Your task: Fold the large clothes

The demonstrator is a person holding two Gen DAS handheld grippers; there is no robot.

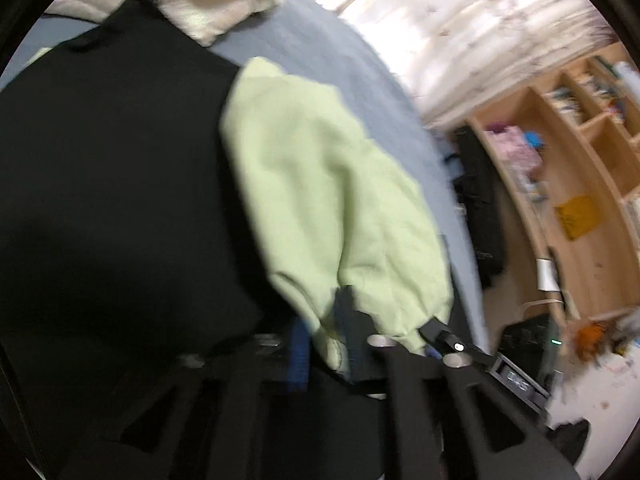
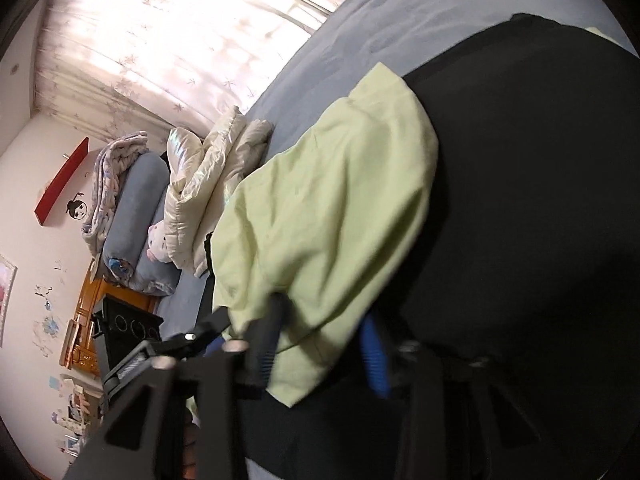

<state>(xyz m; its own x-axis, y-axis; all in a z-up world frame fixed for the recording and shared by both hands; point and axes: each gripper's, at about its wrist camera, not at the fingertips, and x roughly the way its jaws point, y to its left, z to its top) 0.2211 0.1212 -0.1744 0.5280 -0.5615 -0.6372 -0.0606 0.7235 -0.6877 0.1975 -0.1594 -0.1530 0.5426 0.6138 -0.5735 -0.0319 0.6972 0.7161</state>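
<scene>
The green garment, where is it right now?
The green garment lies on the bed, draped over the edge of a black garment. In both views a tool grips its near end: left tool, right tool.

My view: bright curtained window (image 2: 152,36) at 11 o'clock, wooden shelving (image 1: 576,168) at 3, blue-sheeted bed (image 2: 384,20) ahead.

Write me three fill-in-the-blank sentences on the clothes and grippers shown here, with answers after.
1. The left gripper grips the ____ garment.
2. That garment lies partly on a ____ garment.
3. Both clothes lie on a bed with a ____ sheet.
4. The right gripper is ____ on the green cloth.

Answers: green; black; blue; shut
</scene>
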